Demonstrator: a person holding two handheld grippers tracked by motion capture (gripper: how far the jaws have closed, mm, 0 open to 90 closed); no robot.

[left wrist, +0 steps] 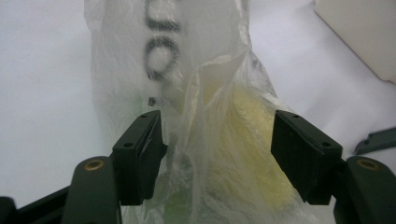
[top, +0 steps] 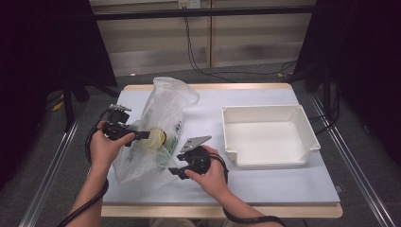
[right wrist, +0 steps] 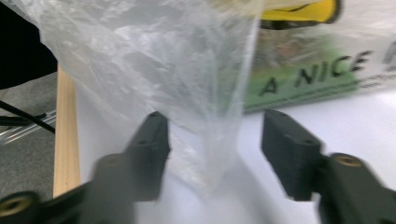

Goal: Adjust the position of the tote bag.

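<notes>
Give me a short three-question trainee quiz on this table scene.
1. True or false: the white tray is empty.
2. What lies between the jaws of the left hand-held gripper? A) tray rim B) plastic bag with a pale yellow thing inside C) cable
3. On which side of the bag, in the high view, does the tray stand?

Key: 1 true. 2 B. 3 its right.
</notes>
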